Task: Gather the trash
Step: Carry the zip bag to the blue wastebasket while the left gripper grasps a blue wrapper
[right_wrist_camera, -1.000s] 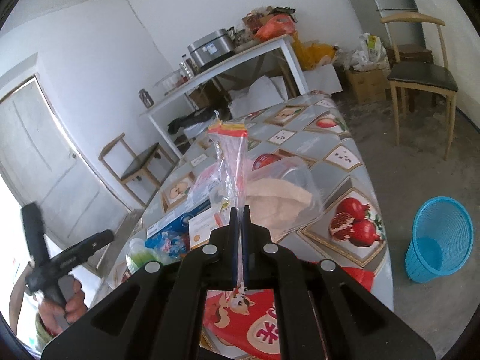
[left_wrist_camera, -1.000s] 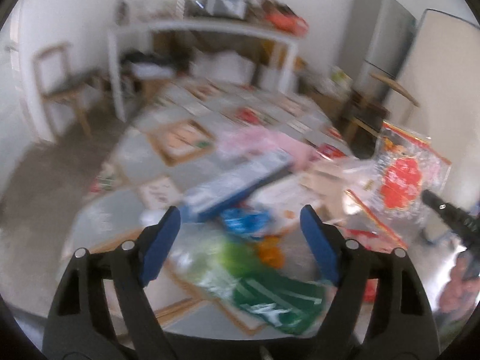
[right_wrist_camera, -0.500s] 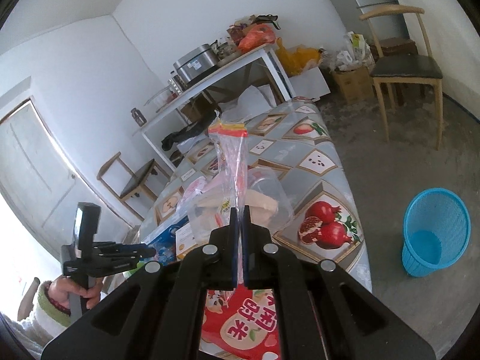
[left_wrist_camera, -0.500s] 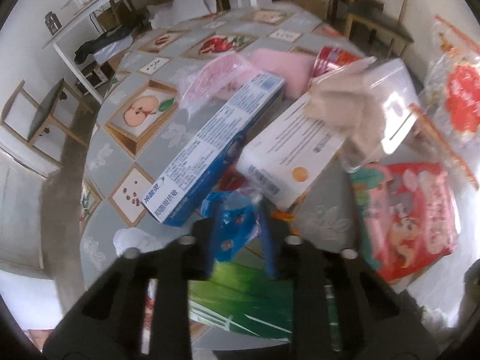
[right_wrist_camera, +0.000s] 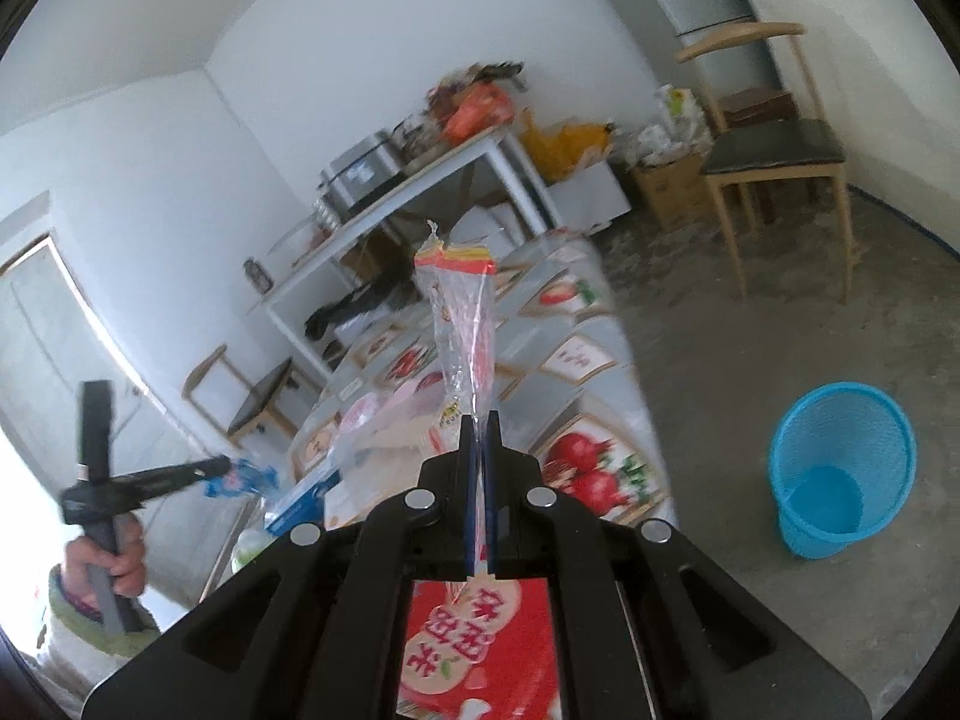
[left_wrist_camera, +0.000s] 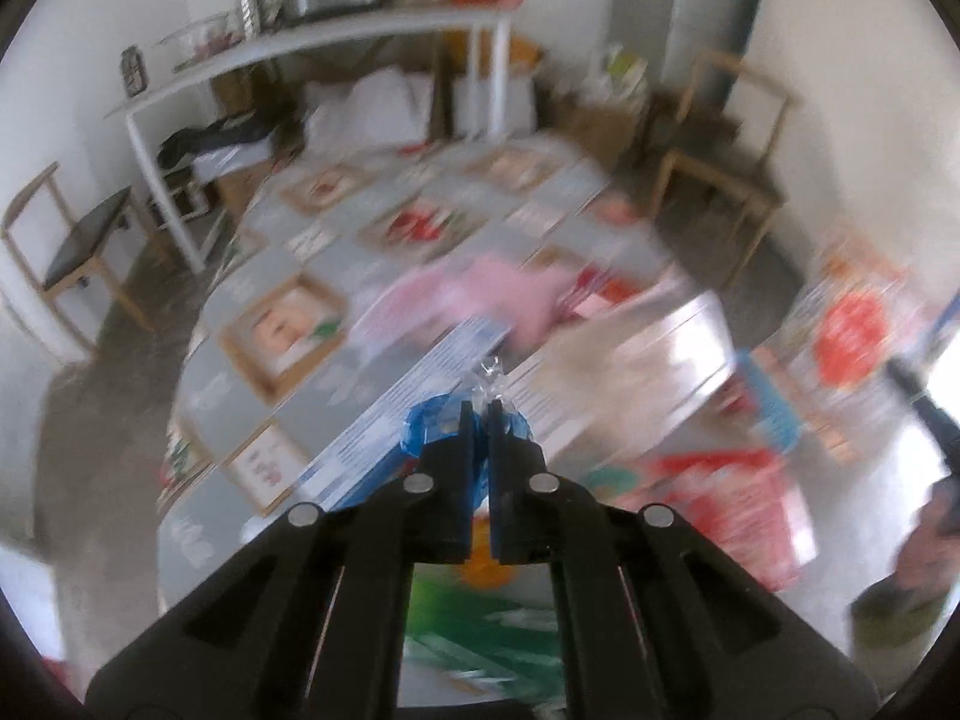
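My left gripper (left_wrist_camera: 478, 408) is shut on a small blue plastic wrapper (left_wrist_camera: 432, 429), held above the table; it also shows from the side in the right wrist view (right_wrist_camera: 240, 476). My right gripper (right_wrist_camera: 478, 420) is shut on a clear and red snack bag (right_wrist_camera: 465, 324) that stands up past the fingertips, its red printed part hanging below. The blue mesh trash bin (right_wrist_camera: 843, 471) stands on the floor at the right of the table. More trash lies on the table: a blue and white box (left_wrist_camera: 396, 414), pink packaging (left_wrist_camera: 498, 291), a green packet (left_wrist_camera: 480, 618).
The table with the fruit-print cloth (left_wrist_camera: 282, 330) fills the middle. A white shelf table (left_wrist_camera: 312, 54) stands at the back wall. Wooden chairs stand at the left (left_wrist_camera: 66, 246) and right (left_wrist_camera: 720, 144). The floor around the bin is bare concrete.
My left gripper came down over the blue wrapper, shut on it and lifted it off the table. My right gripper rose and swung right with the snack bag, bringing the bin closer.
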The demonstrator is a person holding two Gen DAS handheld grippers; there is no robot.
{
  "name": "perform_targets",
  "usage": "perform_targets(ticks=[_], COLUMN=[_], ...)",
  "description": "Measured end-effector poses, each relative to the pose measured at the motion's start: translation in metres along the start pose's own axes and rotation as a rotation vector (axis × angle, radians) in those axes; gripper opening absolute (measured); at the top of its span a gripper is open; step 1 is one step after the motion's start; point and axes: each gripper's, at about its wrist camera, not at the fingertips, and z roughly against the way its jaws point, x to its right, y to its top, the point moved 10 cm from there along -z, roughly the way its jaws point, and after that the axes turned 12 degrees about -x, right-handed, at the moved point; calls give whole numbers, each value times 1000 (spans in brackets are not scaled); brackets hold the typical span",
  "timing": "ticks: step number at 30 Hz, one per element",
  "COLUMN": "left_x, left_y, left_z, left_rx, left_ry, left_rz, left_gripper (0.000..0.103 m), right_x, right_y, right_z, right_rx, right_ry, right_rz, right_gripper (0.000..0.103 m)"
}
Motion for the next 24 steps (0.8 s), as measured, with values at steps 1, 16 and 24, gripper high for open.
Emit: perform_targets(ticks=[1, 16, 24], left_x=[15, 362, 471], left_y=[7, 68, 52], left_z=[8, -88, -221], left_rx=[22, -217, -467], left_ry=[-37, -362, -346], left_rz=[-13, -430, -440], left_gripper=[2, 2, 2], right_x=[13, 251, 334], right_y=[3, -45, -52], right_z=[8, 51, -22], right_rx=[18, 53, -23], right_ry=[-13, -157, -41], right_rz=[-28, -585, -812], right_gripper=[2, 2, 4])
